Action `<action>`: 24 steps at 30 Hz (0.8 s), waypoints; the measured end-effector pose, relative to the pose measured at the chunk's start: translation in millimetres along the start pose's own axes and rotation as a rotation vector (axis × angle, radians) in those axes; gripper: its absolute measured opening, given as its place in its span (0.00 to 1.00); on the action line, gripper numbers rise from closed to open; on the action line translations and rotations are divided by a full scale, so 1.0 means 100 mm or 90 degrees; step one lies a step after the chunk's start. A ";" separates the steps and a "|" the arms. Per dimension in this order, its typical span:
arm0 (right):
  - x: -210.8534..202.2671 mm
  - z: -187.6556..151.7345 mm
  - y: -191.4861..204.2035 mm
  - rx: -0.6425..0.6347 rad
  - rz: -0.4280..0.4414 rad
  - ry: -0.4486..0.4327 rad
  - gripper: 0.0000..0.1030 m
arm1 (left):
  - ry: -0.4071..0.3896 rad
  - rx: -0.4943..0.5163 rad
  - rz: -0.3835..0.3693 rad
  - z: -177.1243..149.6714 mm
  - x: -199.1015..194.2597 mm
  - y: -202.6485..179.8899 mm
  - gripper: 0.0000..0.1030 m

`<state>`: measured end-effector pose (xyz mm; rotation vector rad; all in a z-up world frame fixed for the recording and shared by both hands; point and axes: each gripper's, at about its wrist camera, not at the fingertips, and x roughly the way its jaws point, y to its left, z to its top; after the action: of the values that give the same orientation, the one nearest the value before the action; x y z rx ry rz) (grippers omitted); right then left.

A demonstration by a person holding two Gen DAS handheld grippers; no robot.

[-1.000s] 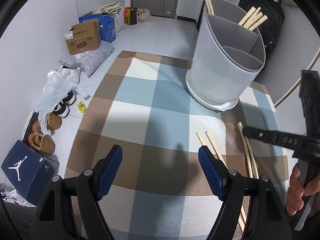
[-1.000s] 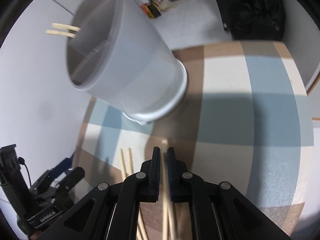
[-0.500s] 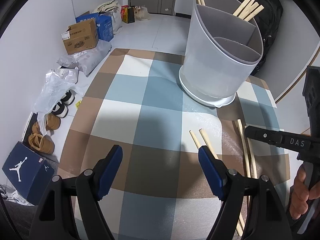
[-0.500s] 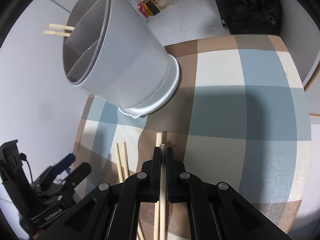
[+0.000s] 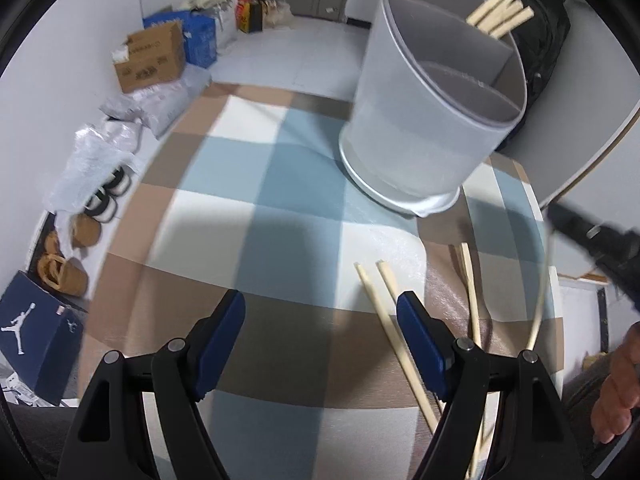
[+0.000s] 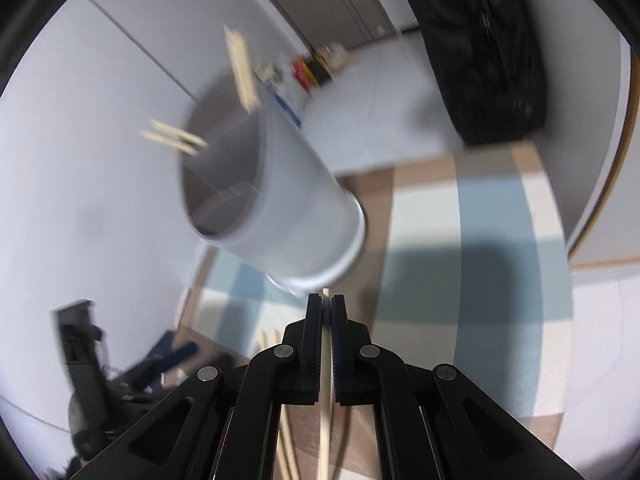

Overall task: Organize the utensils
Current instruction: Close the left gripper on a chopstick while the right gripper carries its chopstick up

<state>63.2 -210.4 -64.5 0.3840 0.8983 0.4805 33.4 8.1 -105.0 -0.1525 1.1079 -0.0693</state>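
A grey divided utensil holder (image 5: 432,128) (image 6: 288,208) stands on the checked tablecloth (image 5: 280,216), with wooden chopsticks (image 5: 500,12) (image 6: 176,138) sticking out of its back compartments. My right gripper (image 6: 326,304) is shut on one chopstick (image 6: 325,364), held above the cloth; in the left wrist view that stick (image 5: 540,300) hangs below the right gripper (image 5: 592,240). A loose pair of chopsticks (image 5: 384,308) (image 6: 276,340) and another stick (image 5: 470,288) lie on the cloth. My left gripper (image 5: 320,332) hovers open over the cloth, its right pad (image 5: 420,336) beside the loose pair.
The table edge (image 5: 540,208) curves close on the right. A black backpack (image 5: 544,40) (image 6: 488,60) sits behind the holder. On the floor to the left are cardboard boxes (image 5: 152,56), plastic bags (image 5: 100,148), shoes (image 5: 64,272) and a blue shoebox (image 5: 36,332). A hand (image 5: 616,396) shows at lower right.
My right gripper has closed fully on one chopstick and risen, lifting it off the cloth. The left gripper has barely moved and stays open.
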 end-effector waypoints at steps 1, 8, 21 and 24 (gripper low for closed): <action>-0.06 0.01 0.05 -0.014 0.004 -0.018 0.03 | 0.009 0.000 0.000 0.00 0.03 -0.01 0.72; -0.28 0.04 0.28 -0.082 0.007 -0.077 0.03 | 0.053 -0.002 0.023 0.06 0.16 -0.05 0.71; -0.55 0.13 0.26 -0.091 0.034 -0.126 0.03 | 0.104 0.002 0.112 0.22 0.33 -0.21 0.42; -0.57 0.15 0.27 -0.094 0.038 -0.132 0.03 | 0.112 0.005 0.103 0.25 0.33 -0.26 0.19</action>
<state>38.6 -221.1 -5.6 0.3206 0.6475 0.5472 71.4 -19.3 -119.3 -0.0495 1.2918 0.0589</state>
